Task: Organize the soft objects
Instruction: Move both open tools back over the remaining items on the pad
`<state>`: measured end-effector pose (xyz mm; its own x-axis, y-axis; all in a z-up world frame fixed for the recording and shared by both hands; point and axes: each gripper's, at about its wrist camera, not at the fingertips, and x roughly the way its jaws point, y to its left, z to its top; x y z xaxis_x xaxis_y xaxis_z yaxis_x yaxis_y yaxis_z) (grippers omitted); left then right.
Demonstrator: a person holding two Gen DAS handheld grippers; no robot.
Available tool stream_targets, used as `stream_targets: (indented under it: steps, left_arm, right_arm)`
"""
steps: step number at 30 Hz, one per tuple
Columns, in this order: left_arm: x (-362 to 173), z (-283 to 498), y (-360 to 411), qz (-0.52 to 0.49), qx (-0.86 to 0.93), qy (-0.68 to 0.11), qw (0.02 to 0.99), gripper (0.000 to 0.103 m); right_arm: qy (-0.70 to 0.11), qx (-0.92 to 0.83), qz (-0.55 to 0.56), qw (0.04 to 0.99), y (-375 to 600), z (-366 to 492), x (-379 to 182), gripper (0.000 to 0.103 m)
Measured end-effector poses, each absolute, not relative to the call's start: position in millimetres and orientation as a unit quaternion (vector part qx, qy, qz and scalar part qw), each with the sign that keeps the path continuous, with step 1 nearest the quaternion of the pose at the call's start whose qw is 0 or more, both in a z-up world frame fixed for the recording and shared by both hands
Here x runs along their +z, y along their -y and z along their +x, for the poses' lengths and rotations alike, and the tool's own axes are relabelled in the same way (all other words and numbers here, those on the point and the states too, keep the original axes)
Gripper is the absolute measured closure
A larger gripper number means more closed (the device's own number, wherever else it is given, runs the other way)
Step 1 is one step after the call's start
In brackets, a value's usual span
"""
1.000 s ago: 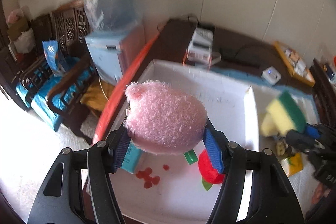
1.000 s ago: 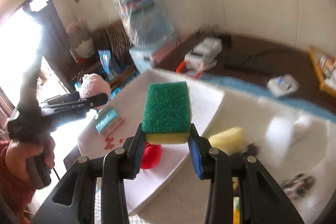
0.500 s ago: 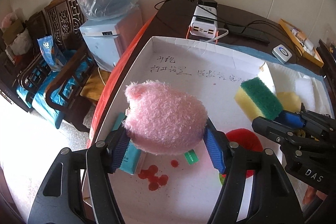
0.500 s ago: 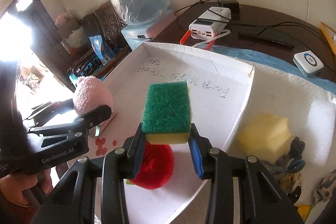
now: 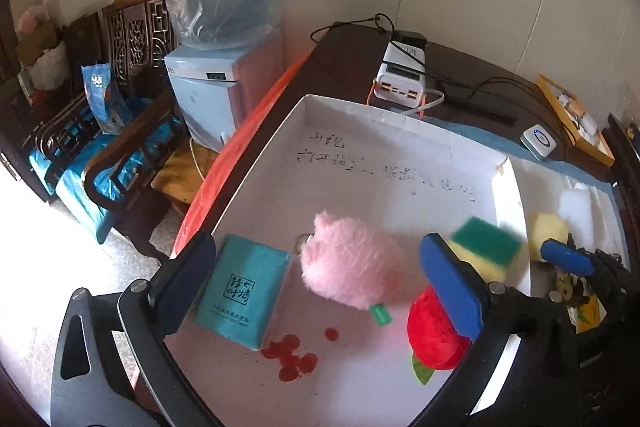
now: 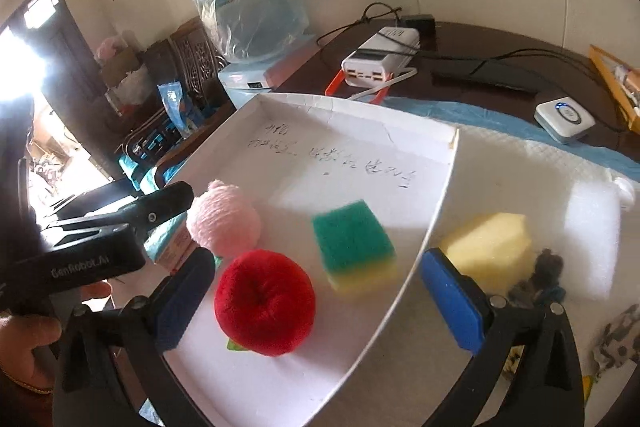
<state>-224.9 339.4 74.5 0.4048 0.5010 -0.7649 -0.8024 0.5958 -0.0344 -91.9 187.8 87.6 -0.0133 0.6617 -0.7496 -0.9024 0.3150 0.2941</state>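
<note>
The left gripper [image 5: 320, 279] is standing wide open over the white tray [image 5: 256, 183], its jaws having just been opening, and nothing is pressing against its pads: the pink plush [image 5: 352, 267] is lying between them but clear of both, resting on the tray floor. Just left of the plush a teal tissue pack [image 5: 242, 291] is lying flat, touching it or nearly so, and a red plush [image 5: 434, 335] is sitting partly hidden behind the left gripper's right finger. The right gripper [image 6: 312, 301] is also gaping fully, its jaws having just been opening too, and is holding nothing; the green sponge [image 6: 354, 241], blurred, is sitting in the tray green side up, beyond and between the spread fingers and apart from both. The red plush is lying just beside the sponge and touching the pink plush in the right wrist view. Outside the tray wall, on a white pad [image 6: 520, 171], a yellow sponge [image 6: 490, 247] is sitting next to a dark tangled object [image 6: 540, 279] too unclear to name. A hand [image 6: 28, 339] is gripping the left tool's handle at the edge of the right wrist view. Red spots [image 5: 292, 355] are marking the tray floor near the tissue pack
</note>
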Motion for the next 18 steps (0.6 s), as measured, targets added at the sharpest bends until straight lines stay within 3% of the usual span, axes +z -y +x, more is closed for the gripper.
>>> stream_targets:
  steps: [18]
  left_arm:
    - [94, -219, -302, -0.202, 0.397, -0.347, 0.826, 0.0]
  right_arm:
    - [-0.366, 0.567, -0.121, 0.728, -137, -85, 126, 0.0]
